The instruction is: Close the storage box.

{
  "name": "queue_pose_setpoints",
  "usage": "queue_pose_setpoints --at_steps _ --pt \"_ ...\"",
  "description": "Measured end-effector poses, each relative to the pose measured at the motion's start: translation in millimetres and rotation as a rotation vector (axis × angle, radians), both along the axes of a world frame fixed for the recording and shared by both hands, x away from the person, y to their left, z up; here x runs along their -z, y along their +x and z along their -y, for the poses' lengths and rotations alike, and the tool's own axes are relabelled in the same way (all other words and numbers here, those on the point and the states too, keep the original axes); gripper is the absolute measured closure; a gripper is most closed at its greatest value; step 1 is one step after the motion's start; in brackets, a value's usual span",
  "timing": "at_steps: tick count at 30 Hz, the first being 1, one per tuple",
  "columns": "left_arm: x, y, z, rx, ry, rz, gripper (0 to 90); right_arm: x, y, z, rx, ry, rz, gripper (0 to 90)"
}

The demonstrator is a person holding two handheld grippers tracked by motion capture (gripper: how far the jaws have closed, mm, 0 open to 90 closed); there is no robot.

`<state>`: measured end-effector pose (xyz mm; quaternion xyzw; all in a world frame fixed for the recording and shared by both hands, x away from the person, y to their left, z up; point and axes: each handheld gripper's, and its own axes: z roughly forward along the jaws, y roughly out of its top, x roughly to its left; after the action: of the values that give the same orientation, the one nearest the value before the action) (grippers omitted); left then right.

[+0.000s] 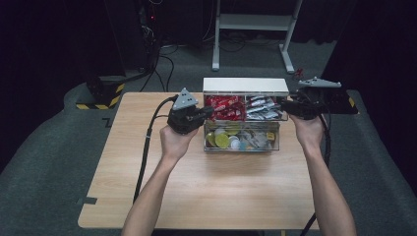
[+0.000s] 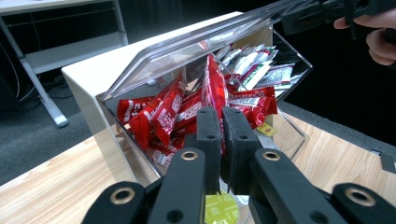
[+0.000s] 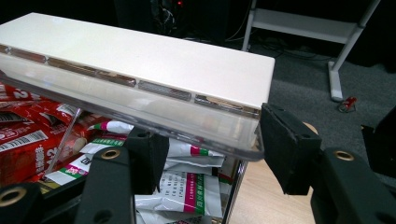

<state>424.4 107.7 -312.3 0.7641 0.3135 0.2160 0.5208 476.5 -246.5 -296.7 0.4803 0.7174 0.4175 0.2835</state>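
Clear box (image 1: 242,129) sits mid-table, grippers at either end. Left gripper view: left gripper (image 2: 222,116) pinches a red packet (image 2: 215,88), likely to lift it out. Right gripper view: right gripper (image 3: 212,149), jaws spread, props lid (image 3: 140,100) open for access.

Bare forearms, no sleeves; both grippers black w/ brass-ringed screw holes, grey triangular top plates (black cables trailing).
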Motion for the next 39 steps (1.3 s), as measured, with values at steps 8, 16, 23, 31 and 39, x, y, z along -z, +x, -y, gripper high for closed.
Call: queue_pose_setpoints --at_steps 8,16,23,31,39 --pt "2.1 -4.8 -9.6 -0.004 -0.008 0.002 86.4 -0.2 0.4 0.6 -0.005 -0.003 -0.004 43.8" --pt "1.6 -12.1 -21.8 -0.009 -0.029 0.010 86.4 -0.7 0.7 0.7 -0.003 0.001 -0.010 43.7" --pt "1.4 -17.3 -23.9 0.000 -0.026 0.018 86.4 -1.0 0.9 0.6 -0.003 0.000 -0.013 43.7" --pt "2.6 -30.1 -36.2 -0.023 -0.020 0.039 86.3 -1.3 0.7 -0.7 0.002 -0.009 -0.010 43.6" --pt "4.4 -45.3 -58.0 -0.032 -0.068 0.058 86.3 -1.4 0.8 -0.6 0.001 -0.010 -0.012 43.6"
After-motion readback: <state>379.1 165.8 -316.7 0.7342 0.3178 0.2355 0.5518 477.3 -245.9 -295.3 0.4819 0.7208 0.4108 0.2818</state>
